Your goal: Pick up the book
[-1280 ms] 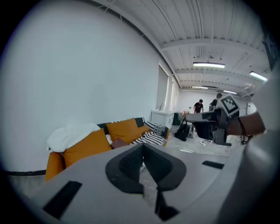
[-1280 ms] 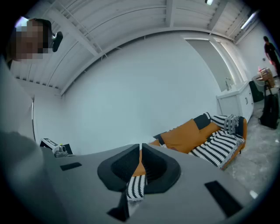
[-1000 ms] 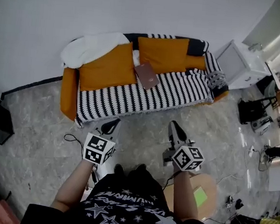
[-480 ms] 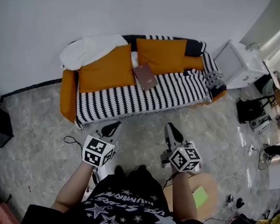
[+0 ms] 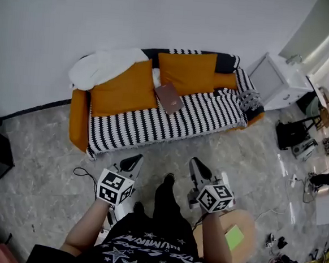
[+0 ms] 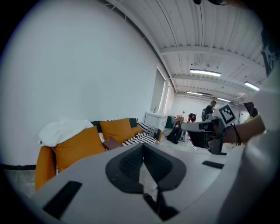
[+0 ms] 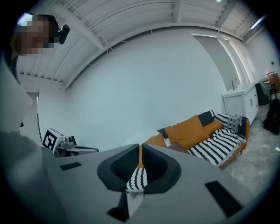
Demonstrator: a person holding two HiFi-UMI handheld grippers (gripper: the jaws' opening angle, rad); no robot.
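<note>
Book [image 5: 169, 96]: lies on striped sofa [image 5: 153, 124] seat. Left gripper [image 5: 132, 162], right gripper [image 5: 198, 166]: jaws together, empty, well apart from sofa.

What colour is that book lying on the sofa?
Dark reddish brown; the book shows best in the head view.

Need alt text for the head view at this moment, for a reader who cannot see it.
A brown book lies untouched on the striped seat of a sofa with orange cushions. Seen from above, a person stands on the grey floor short of the sofa, holding a left claw and a right claw, both shut and pointing toward it.
</note>
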